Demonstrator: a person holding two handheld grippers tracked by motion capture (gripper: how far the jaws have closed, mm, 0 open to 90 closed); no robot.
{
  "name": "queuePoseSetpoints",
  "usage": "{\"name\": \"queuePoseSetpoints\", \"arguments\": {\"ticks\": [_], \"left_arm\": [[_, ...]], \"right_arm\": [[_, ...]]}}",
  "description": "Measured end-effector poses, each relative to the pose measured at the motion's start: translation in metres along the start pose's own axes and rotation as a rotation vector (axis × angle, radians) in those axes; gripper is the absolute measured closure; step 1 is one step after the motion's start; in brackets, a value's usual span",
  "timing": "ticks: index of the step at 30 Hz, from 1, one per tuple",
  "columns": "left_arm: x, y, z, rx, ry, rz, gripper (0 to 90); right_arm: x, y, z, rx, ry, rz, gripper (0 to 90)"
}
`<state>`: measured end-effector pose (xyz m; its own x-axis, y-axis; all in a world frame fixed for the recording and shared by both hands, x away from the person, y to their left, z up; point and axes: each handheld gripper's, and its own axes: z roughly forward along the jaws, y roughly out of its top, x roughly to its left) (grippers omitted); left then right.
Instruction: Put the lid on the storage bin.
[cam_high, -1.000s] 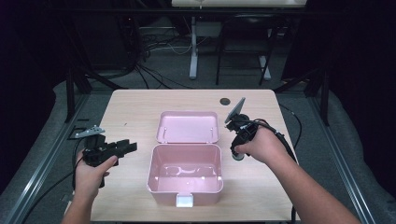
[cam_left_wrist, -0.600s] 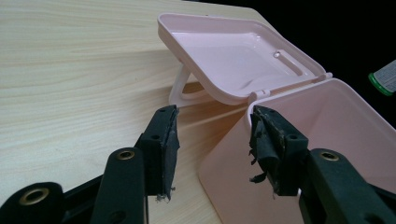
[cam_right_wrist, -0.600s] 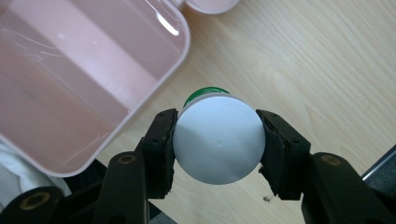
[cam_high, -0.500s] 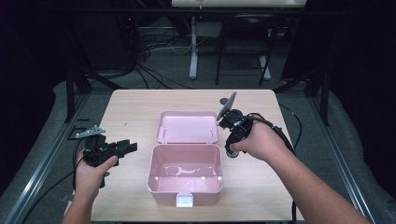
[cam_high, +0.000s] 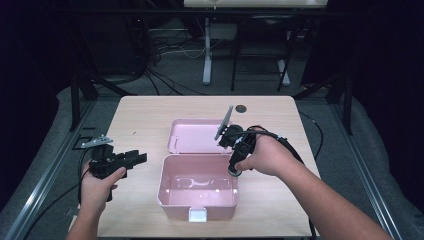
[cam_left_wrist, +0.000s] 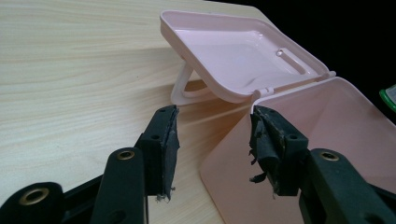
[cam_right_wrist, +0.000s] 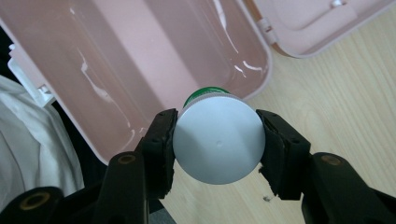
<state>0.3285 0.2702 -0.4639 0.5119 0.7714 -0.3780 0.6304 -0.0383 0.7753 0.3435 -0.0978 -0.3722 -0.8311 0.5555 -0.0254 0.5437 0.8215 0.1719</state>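
While my right tool (cam_right_wrist: 215, 147) clamps the white-capped jar (cam_right_wrist: 218, 142) above the pink box's (cam_high: 165, 192) near-right rim, the open cavity lies just leftward and below — my left tool (cam_high: 131, 158) waits wide, empty.

You see a pale pink box (cam_high: 197, 187), a silver-grey cap (cam_right_wrist: 218, 143) over green, on a light wood-grain bench (cam_high: 145, 112).

Black two-jaw tongs (cam_right_wrist: 215, 144) with brass-ringed screw holes, frayed pads (cam_left_wrist: 264, 140), trailing black cables.
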Motion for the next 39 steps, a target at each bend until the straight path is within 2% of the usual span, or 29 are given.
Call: {"name": "queuePoseSetpoints", "arguments": {"ticks": [5,11,16,17,29,33,39], "left_arm": [[0.000,0.000,0.000,-0.001,-0.003,-0.001,51.6],[0.001,0.000,0.000,0.002,-0.002,-0.001,51.6],[0.001,0.000,-0.001,0.001,-0.001,-0.003,51.6],[0.001,0.000,-0.001,0.000,-0.001,-0.004,51.6],[0.001,0.000,0.000,0.004,-0.003,0.001,51.6],[-0.001,0.000,0.000,0.002,-0.004,0.004,51.6],[-0.001,0.000,0.000,0.001,-0.005,0.007,51.6]], "right_arm": [[0.009,0.005,0.008,0.026,0.006,-0.101,50.2],[0.015,0.010,0.014,0.035,0.009,-0.140,50.2],[0.018,0.013,0.019,0.032,0.011,-0.189,50.2],[0.020,0.013,0.020,0.036,0.006,-0.212,50.1],[0.024,0.018,0.033,0.050,0.009,-0.246,50.2],[0.026,0.018,0.038,0.042,0.009,-0.251,50.2],[0.028,0.015,0.047,0.057,-0.005,-0.265,50.2]]}}
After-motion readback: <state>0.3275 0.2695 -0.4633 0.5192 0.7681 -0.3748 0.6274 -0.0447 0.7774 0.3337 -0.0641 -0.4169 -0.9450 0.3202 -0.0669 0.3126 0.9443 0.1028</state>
